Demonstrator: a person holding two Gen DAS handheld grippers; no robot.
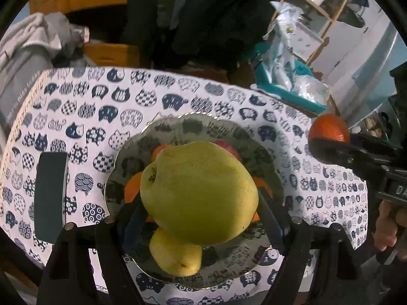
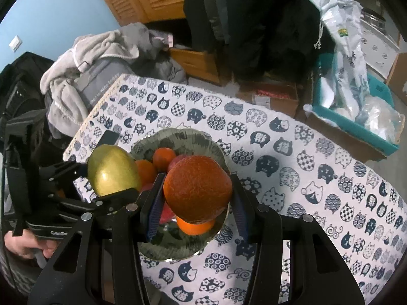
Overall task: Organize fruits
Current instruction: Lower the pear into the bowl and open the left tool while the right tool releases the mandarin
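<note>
My left gripper [image 1: 198, 203] is shut on a big green-yellow apple [image 1: 198, 193], held above a grey patterned plate [image 1: 193, 124]. A yellow pear [image 1: 175, 256], oranges [image 1: 133, 185] and a red fruit [image 1: 229, 147] lie on the plate under the apple. My right gripper [image 2: 197, 195] is shut on an orange [image 2: 197, 188] over the same plate [image 2: 188, 137]. The orange [image 1: 329, 127] and the right gripper show at the right edge of the left wrist view. The apple [image 2: 113, 171] in the left gripper shows at the left of the right wrist view.
The plate stands on a table under a cat-print cloth [image 2: 305, 157]. A dark phone [image 1: 51, 195] lies on the cloth left of the plate. A teal box [image 2: 356, 124] with plastic bags is beyond the table's right side, grey clothes [image 2: 106, 50] beyond its left.
</note>
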